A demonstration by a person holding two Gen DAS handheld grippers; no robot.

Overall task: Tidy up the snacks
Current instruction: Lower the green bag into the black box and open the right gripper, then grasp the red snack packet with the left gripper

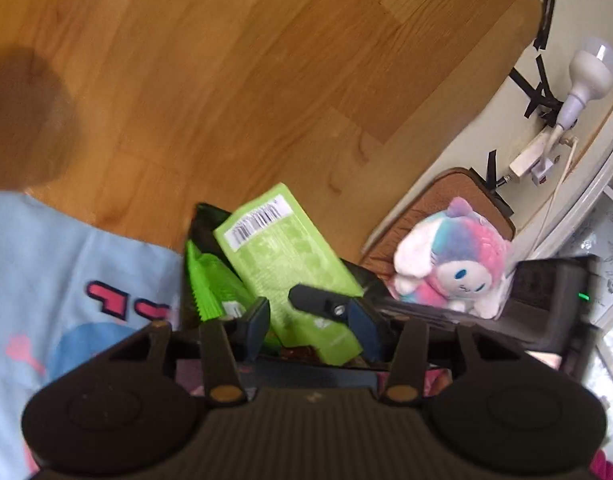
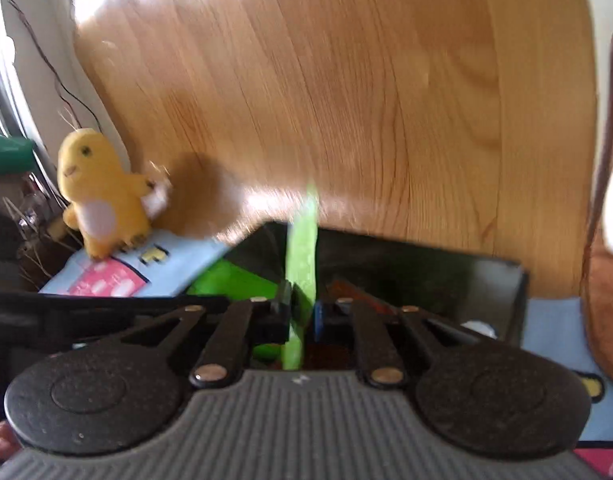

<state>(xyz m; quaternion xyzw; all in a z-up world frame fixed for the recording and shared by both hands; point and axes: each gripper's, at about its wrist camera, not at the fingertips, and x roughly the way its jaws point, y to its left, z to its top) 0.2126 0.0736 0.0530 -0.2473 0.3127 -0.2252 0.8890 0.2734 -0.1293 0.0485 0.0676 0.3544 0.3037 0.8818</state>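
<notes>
A light green snack box (image 1: pixel 284 264) with a barcode label stands tilted in a black bin (image 1: pixel 426 312). My left gripper (image 1: pixel 312 320) hangs over the bin with its jaws apart on either side of the box's lower end. The other gripper's finger crosses in front of the box. A bright green crinkled packet (image 1: pixel 210 284) lies beside the box. In the right wrist view the box shows edge-on (image 2: pixel 302 248), and my right gripper (image 2: pixel 300 312) is shut on it above the bin (image 2: pixel 446 276). The bright green packet (image 2: pixel 234 280) lies inside at left.
A pastel plush (image 1: pixel 450 264) sits on a brown cushion (image 1: pixel 446 196) right of the bin. A yellow plush (image 2: pixel 100 204) stands on a light blue printed cloth (image 2: pixel 146 268). The wooden tabletop (image 1: pixel 246 80) stretches beyond. A white lamp (image 1: pixel 586 76) is at far right.
</notes>
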